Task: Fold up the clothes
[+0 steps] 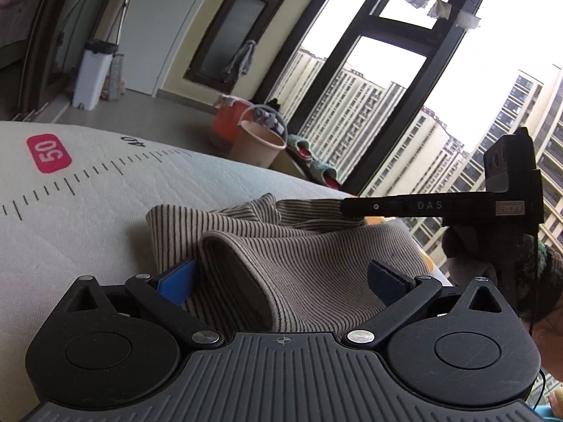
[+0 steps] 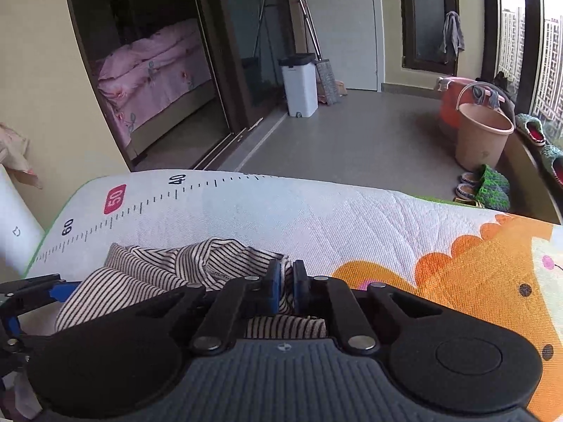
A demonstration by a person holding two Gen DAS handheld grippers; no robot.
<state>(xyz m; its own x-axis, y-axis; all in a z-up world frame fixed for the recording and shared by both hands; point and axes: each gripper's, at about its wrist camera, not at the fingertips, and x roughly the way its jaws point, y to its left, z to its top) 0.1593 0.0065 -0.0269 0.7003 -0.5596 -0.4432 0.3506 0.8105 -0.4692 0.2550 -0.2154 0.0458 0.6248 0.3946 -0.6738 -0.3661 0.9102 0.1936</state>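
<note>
A beige garment with thin dark stripes (image 1: 299, 256) lies crumpled on a white quilted mat (image 1: 70, 218) printed with a ruler. My left gripper (image 1: 279, 283) is open wide, its blue pads (image 1: 174, 286) on either side of a raised fold without pressing on it. Seen from the side, my right gripper (image 1: 348, 209) reaches in from the right and pinches the garment's far edge. In the right wrist view the right gripper (image 2: 286, 286) is shut on a bunch of the striped garment (image 2: 169, 263). The left gripper (image 2: 35, 292) shows at the left edge.
The mat (image 2: 316, 218) ends at its far edge, with grey floor beyond. On the floor stand a tan bucket (image 2: 482, 137), an orange tub (image 2: 452, 102), knitted slippers (image 2: 492, 186) and a white bin (image 2: 301, 84). Tall windows (image 1: 387, 70) stand to the right.
</note>
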